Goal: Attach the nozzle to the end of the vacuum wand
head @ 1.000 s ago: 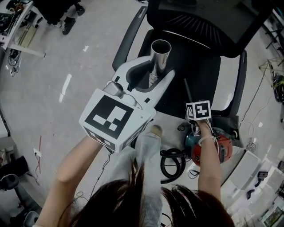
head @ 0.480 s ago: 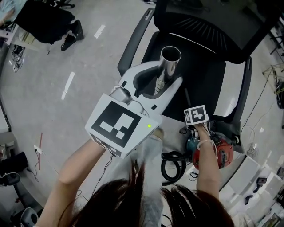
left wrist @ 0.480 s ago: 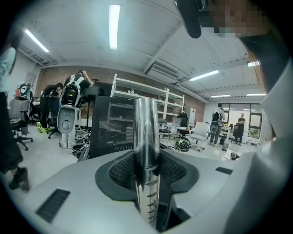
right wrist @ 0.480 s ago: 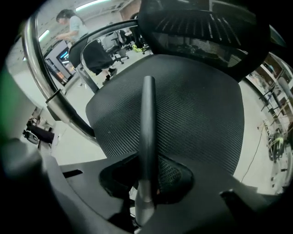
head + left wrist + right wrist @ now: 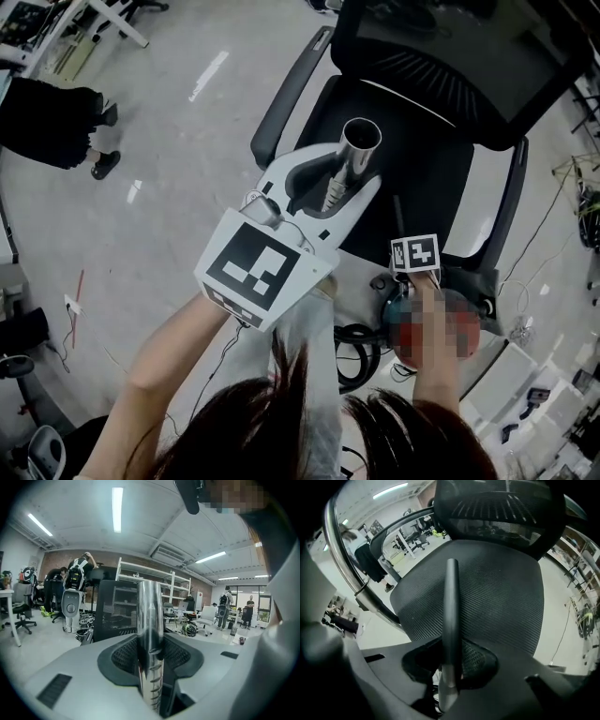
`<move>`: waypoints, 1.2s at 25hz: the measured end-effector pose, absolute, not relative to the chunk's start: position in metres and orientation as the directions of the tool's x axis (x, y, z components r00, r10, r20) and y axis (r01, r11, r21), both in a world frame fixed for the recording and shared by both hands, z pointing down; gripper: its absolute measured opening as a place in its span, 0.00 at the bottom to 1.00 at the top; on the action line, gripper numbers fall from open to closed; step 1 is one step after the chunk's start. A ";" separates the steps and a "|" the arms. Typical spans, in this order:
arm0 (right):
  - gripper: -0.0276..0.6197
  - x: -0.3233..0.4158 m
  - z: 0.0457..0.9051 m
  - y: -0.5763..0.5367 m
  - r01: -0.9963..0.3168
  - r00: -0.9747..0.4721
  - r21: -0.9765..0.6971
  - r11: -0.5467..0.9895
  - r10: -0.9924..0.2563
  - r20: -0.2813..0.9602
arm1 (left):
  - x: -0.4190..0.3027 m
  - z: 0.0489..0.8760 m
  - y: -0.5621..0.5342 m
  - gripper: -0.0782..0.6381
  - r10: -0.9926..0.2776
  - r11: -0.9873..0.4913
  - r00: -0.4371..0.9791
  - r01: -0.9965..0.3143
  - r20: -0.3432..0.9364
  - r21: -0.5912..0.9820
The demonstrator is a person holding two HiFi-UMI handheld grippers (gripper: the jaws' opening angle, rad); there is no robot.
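Observation:
My left gripper [image 5: 323, 189], white with a large marker cube, is shut on the chrome vacuum wand [image 5: 359, 148]. The wand's open end points up over the chair seat. In the left gripper view the wand [image 5: 150, 639] stands upright between the jaws of that gripper [image 5: 153, 677]. My right gripper [image 5: 409, 246], under a small marker cube, is shut on a thin black nozzle [image 5: 398, 214]. The nozzle lies a little to the right of the wand and apart from it. In the right gripper view the nozzle [image 5: 451, 611] runs straight out from the gripper's [image 5: 449, 679] jaws toward the seat.
A black mesh office chair [image 5: 427, 141] stands right behind both tools. On the floor by my right hand lie a coiled black hose [image 5: 361, 345] and a red and teal machine, partly blurred. A person in dark clothes [image 5: 47, 112] stands far left. Shelves and desks show far off.
The head view has drifted, so the chair and both tools sit lower in the picture. Both grips hold, and the gap between nozzle and wand looks the same.

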State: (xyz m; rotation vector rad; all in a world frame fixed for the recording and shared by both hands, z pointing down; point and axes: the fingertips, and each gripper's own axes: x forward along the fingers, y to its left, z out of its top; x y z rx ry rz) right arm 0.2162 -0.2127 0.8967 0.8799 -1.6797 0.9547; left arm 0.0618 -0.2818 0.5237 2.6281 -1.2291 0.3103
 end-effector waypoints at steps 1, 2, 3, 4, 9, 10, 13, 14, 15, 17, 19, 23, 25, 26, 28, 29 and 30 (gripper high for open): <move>0.20 0.218 0.894 -0.213 -0.887 -0.268 -0.195 0.419 -0.122 0.956 | 0.062 0.523 -0.281 0.32 -0.728 -0.624 0.627 -0.774 0.278 0.111; 0.20 0.219 0.892 -0.212 -0.890 -0.273 -0.201 0.408 -0.126 0.954 | 0.061 0.523 -0.281 0.32 -0.730 -0.623 0.626 -0.775 0.275 0.110; 0.20 0.220 0.890 -0.210 -0.894 -0.276 -0.205 0.399 -0.130 0.952 | 0.061 0.524 -0.280 0.32 -0.729 -0.622 0.625 -0.775 0.281 0.110; 0.20 0.220 0.889 -0.208 -0.896 -0.277 -0.206 0.393 -0.134 0.952 | 0.060 0.525 -0.278 0.32 -0.726 -0.622 0.624 -0.775 0.289 0.111; 0.20 0.223 0.875 -0.210 -0.918 -0.284 -0.210 0.336 -0.187 0.940 | 0.062 0.523 -0.278 0.32 -0.712 -0.639 0.645 -0.759 0.279 0.123; 0.20 0.222 0.871 -0.209 -0.922 -0.287 -0.216 0.321 -0.196 0.938 | 0.063 0.523 -0.277 0.32 -0.705 -0.647 0.653 -0.752 0.276 0.127; 0.20 0.216 0.855 -0.205 -0.931 -0.294 -0.225 0.286 -0.225 0.929 | 0.064 0.521 -0.272 0.32 -0.685 -0.668 0.676 -0.732 0.274 0.135; 0.20 0.213 0.849 -0.206 -0.933 -0.297 -0.229 0.277 -0.237 0.925 | 0.063 0.520 -0.271 0.32 -0.678 -0.675 0.682 -0.725 0.274 0.137; 0.20 0.210 0.842 -0.207 -0.935 -0.299 -0.231 0.269 -0.248 0.921 | 0.064 0.519 -0.270 0.32 -0.671 -0.681 0.688 -0.719 0.275 0.138; 0.20 0.208 0.829 -0.207 -0.938 -0.298 -0.230 0.260 -0.264 0.917 | 0.066 0.520 -0.268 0.32 -0.658 -0.691 0.699 -0.709 0.280 0.144; 0.20 0.208 0.817 -0.209 -0.942 -0.295 -0.227 0.248 -0.288 0.911 | 0.068 0.520 -0.266 0.32 -0.648 -0.699 0.707 -0.700 0.284 0.148; 0.20 0.204 0.788 -0.217 -0.947 -0.308 -0.250 0.201 -0.362 0.880 | 0.068 0.517 -0.265 0.32 -0.630 -0.712 0.719 -0.685 0.293 0.152; 0.20 0.200 0.773 -0.219 -0.947 -0.316 -0.260 0.189 -0.390 0.865 | 0.067 0.516 -0.263 0.32 -0.624 -0.716 0.723 -0.681 0.298 0.153; 0.20 0.198 0.766 -0.219 -0.946 -0.318 -0.263 0.189 -0.402 0.858 | 0.066 0.516 -0.262 0.32 -0.622 -0.717 0.723 -0.680 0.299 0.153; 0.20 0.193 0.755 -0.220 -0.942 -0.331 -0.272 0.195 -0.422 0.844 | 0.067 0.515 -0.261 0.32 -0.618 -0.720 0.725 -0.677 0.302 0.152; 0.20 0.191 0.751 -0.220 -0.939 -0.340 -0.279 0.199 -0.430 0.837 | 0.067 0.515 -0.260 0.32 -0.616 -0.722 0.727 -0.675 0.303 0.152; 0.20 0.189 0.747 -0.220 -0.937 -0.346 -0.285 0.201 -0.436 0.831 | 0.068 0.514 -0.259 0.32 -0.615 -0.724 0.729 -0.673 0.302 0.151</move>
